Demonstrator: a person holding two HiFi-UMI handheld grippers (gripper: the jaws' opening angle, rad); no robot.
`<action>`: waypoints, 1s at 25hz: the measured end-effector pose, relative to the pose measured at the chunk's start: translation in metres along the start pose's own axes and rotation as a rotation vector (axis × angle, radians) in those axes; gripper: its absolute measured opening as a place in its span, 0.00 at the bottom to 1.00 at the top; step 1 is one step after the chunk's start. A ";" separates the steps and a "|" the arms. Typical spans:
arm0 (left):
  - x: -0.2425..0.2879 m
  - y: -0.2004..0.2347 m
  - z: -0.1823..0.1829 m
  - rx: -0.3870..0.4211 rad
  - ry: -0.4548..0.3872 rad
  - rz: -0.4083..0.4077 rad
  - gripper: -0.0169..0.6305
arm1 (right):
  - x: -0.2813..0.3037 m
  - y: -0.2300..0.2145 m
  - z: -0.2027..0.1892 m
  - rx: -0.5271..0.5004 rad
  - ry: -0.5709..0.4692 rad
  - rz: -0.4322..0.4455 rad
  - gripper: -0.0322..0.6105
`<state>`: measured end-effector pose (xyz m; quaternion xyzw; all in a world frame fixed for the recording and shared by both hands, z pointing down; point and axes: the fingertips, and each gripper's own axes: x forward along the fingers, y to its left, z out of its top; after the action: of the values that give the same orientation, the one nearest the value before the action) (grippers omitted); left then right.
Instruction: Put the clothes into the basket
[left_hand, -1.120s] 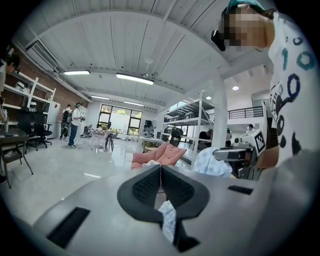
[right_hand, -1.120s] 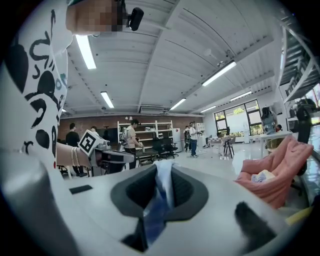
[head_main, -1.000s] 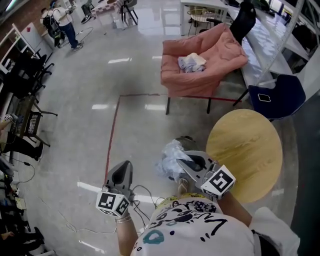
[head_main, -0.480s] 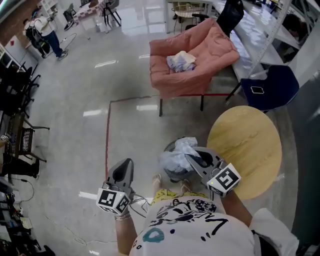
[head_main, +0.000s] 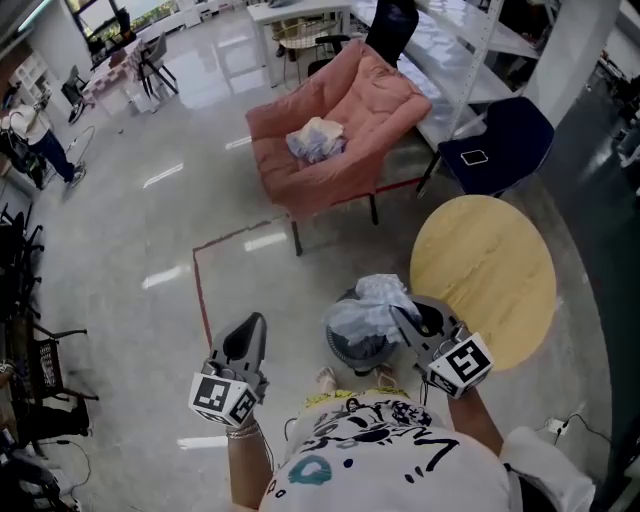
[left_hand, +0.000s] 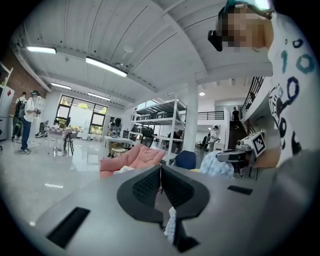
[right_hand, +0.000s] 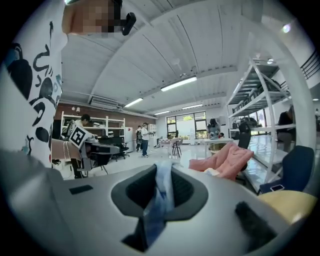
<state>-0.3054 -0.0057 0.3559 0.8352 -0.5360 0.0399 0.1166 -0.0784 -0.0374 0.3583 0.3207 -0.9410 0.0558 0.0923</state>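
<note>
In the head view my right gripper (head_main: 408, 317) is shut on a pale blue garment (head_main: 368, 304). The garment hangs bunched just above a dark round basket (head_main: 352, 352) on the floor by my feet. In the right gripper view the blue cloth (right_hand: 161, 195) runs up between the closed jaws of the right gripper (right_hand: 163, 169). My left gripper (head_main: 252, 324) is held to the left of the basket, apart from it, jaws together. The left gripper (left_hand: 160, 168) holds no garment. More clothes (head_main: 314, 139) lie on the seat of the pink armchair (head_main: 350, 110).
A round wooden table (head_main: 484, 274) stands right beside the basket. A dark blue chair (head_main: 492, 140) with a phone on it and metal shelving are behind it. Red tape (head_main: 200, 290) marks the glossy floor. People stand at desks far left.
The head view has swung, so the armchair now lies further left. My right gripper carried the blue garment right, above the basket, which now shows under it. The left gripper stayed level and shut.
</note>
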 end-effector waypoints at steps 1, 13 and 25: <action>0.002 0.003 -0.002 0.000 0.006 -0.022 0.05 | 0.001 0.001 0.000 0.003 -0.001 -0.025 0.14; 0.028 0.013 -0.023 -0.027 0.055 -0.164 0.05 | 0.002 -0.001 -0.022 0.017 0.071 -0.182 0.14; 0.039 0.010 -0.047 -0.021 0.071 -0.114 0.05 | 0.021 -0.006 -0.068 0.066 0.198 -0.087 0.14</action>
<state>-0.2948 -0.0332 0.4100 0.8611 -0.4834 0.0572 0.1464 -0.0821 -0.0434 0.4294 0.3569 -0.9102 0.1141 0.1764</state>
